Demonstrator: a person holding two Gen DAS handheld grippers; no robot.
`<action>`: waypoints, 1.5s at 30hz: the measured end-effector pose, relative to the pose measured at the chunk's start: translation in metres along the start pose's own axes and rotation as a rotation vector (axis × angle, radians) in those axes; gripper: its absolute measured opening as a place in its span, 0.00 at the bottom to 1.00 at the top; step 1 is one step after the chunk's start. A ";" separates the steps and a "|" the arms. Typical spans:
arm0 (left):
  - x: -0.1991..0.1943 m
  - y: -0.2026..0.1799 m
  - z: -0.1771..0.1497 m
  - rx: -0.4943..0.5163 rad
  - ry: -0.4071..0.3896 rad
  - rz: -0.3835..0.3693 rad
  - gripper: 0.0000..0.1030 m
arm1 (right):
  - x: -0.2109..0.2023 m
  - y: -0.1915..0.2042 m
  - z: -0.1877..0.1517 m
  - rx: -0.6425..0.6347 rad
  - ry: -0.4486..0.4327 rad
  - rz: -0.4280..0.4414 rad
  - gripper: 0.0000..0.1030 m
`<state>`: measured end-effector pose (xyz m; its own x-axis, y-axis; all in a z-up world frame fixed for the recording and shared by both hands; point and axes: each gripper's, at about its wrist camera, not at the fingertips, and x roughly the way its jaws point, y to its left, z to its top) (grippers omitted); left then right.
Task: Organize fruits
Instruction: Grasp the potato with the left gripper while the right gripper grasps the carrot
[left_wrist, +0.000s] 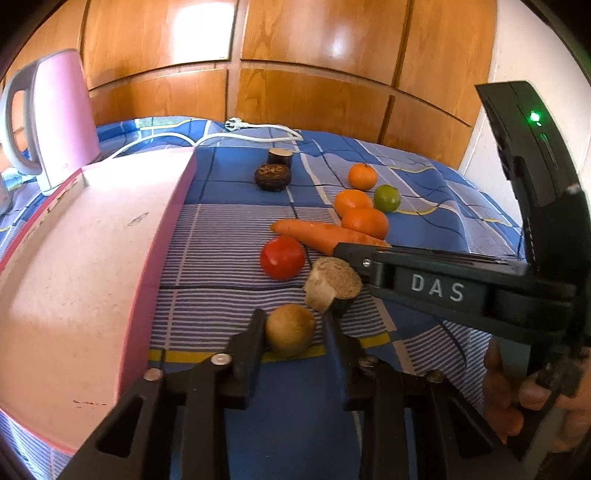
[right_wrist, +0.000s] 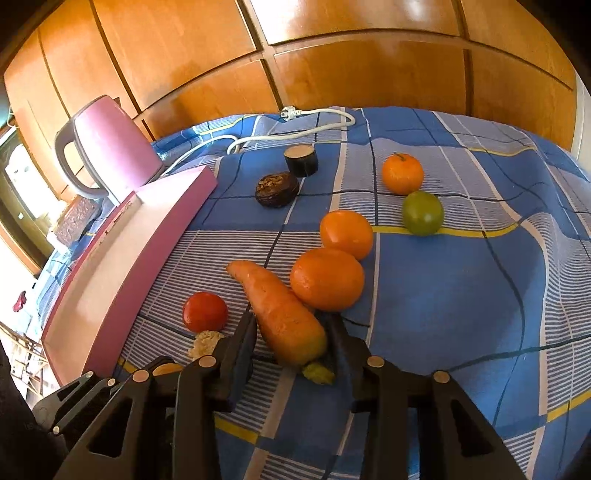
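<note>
Tongs on my left pinch the round tan-brown fruit on the blue checked bedsheet; right tongs squeeze the long orange carrot. I should lift both slowly toward the pink box.

Surface under a blue checked cloth, bearing pink box, kettle, white cable, carrot, tomato, three oranges, possibly a lime.

A pink electric kettle stands behind glossy wooden wall panels' foreground; its white power cord trails across the blue checked cloth.
</note>
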<state>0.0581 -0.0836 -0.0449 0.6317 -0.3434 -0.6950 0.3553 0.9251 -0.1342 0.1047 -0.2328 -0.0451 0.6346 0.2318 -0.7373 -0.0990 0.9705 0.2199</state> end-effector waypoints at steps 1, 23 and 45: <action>-0.001 0.001 0.000 -0.007 0.002 -0.006 0.25 | -0.001 0.000 0.000 -0.004 -0.002 -0.002 0.37; -0.064 0.014 0.010 -0.030 -0.201 0.102 0.25 | -0.037 0.005 -0.003 0.032 -0.116 0.054 0.31; -0.111 0.099 0.021 -0.320 -0.324 0.373 0.25 | -0.065 0.085 0.041 -0.070 -0.195 0.194 0.30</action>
<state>0.0371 0.0431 0.0338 0.8703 0.0292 -0.4917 -0.1254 0.9785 -0.1639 0.0866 -0.1679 0.0483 0.7333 0.4029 -0.5477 -0.2813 0.9131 0.2951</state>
